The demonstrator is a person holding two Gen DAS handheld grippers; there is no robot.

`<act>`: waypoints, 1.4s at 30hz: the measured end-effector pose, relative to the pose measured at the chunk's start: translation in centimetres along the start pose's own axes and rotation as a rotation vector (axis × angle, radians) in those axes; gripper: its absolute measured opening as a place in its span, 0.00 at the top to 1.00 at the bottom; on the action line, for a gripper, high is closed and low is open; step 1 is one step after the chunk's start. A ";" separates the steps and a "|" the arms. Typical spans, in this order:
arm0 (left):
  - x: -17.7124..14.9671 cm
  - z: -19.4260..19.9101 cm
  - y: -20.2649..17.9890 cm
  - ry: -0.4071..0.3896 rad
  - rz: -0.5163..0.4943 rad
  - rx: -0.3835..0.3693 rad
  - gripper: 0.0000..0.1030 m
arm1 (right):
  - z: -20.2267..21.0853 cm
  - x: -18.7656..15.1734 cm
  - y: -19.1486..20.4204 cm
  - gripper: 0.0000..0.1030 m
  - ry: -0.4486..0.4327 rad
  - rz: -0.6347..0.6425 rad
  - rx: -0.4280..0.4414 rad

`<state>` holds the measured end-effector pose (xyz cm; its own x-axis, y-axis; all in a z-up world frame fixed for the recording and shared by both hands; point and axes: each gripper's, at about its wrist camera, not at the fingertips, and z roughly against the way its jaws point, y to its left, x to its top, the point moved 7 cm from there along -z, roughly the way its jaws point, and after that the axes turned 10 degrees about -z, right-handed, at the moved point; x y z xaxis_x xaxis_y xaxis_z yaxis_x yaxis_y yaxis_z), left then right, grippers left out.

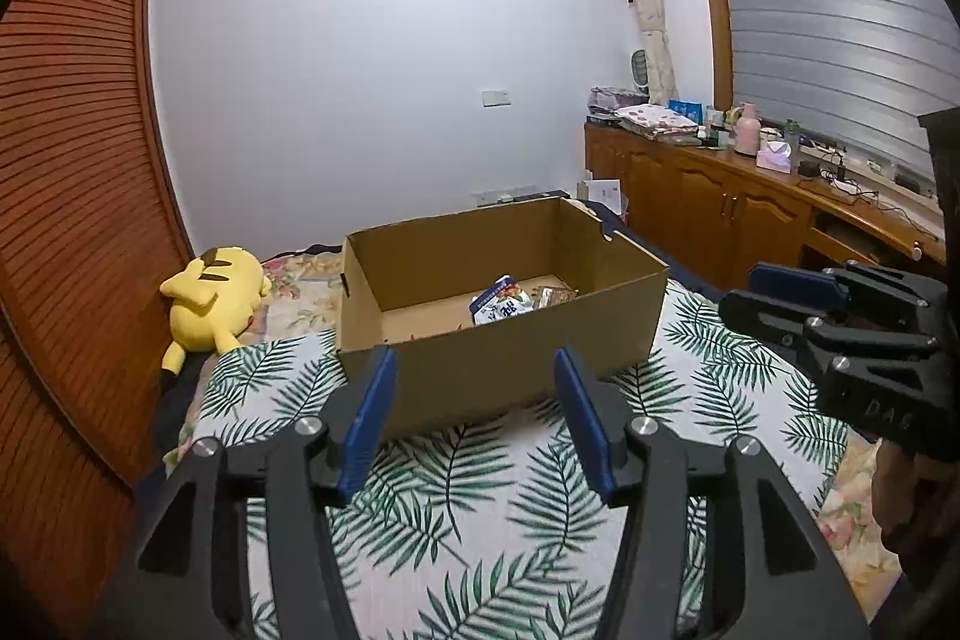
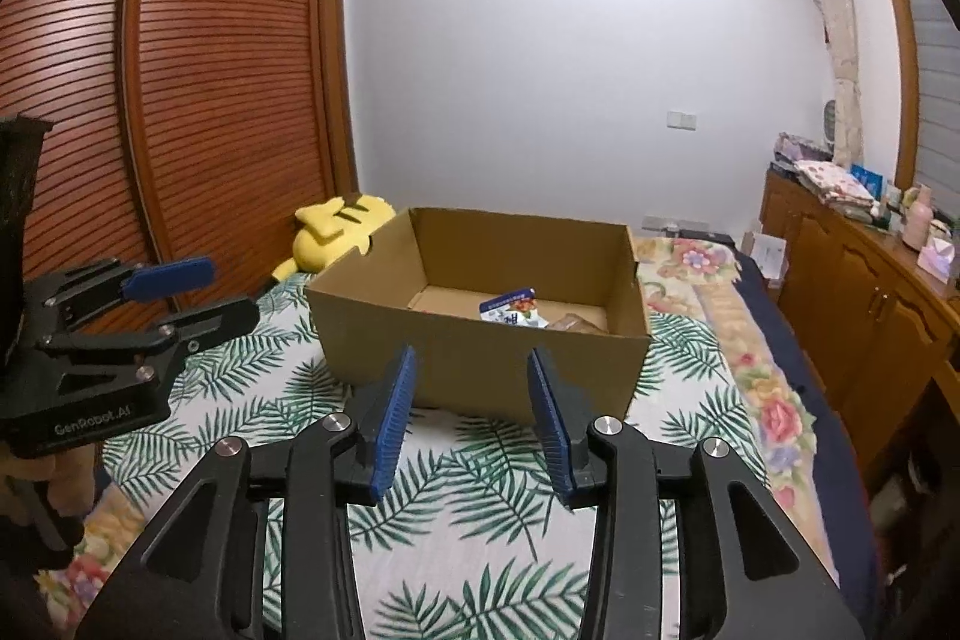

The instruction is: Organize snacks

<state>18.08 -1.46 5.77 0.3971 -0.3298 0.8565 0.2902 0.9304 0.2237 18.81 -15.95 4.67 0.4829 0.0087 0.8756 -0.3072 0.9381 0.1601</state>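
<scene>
Left hand-held gripper (image 1: 474, 370) spread wide, nothing between its fingers; right hand-held gripper (image 2: 471, 370) likewise parted and bare. Both poised above the leaf-print bed cover (image 1: 468, 490), just short of the cardboard box (image 1: 510, 370). Inside the box, toward its right end: blue-and-white snack bag (image 1: 503, 301) beside brownish packet (image 1: 555, 295). Yellow plush toy (image 1: 213, 295) left of the box.

Both wrist cams face the cardboard box (image 1: 504, 340) (image 2: 480, 358) from near, left cam further left, sharing box and bed (image 1: 480, 490) (image 2: 480, 490)

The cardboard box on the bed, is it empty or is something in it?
Not empty. The cardboard box stands open-topped, and a blue-and-white snack packet and a brownish packet lie on its floor.
</scene>
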 end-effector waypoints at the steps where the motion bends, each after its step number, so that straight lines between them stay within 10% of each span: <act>1: -0.1 0.5 -0.1 0.001 -0.001 0.008 0.45 | 0.6 0.0 0.1 0.60 -0.005 -0.003 -0.001; 9: -0.5 3.5 -0.3 -0.024 -0.003 0.072 0.31 | 3.7 -0.1 0.4 0.44 -0.050 0.000 -0.029; 19: -2.3 5.0 0.2 -0.041 0.062 0.121 0.07 | 5.0 -0.6 1.2 0.00 -0.111 -0.013 -0.067; 42: -6.0 7.2 -0.5 -0.054 0.162 0.139 0.03 | 6.8 -4.4 0.0 0.00 -0.096 -0.084 -0.117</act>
<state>9.27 1.21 3.83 0.3809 -0.1684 0.9091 0.1015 0.9849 0.1399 11.17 -18.36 3.91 0.4209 -0.0994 0.9017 -0.1683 0.9682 0.1853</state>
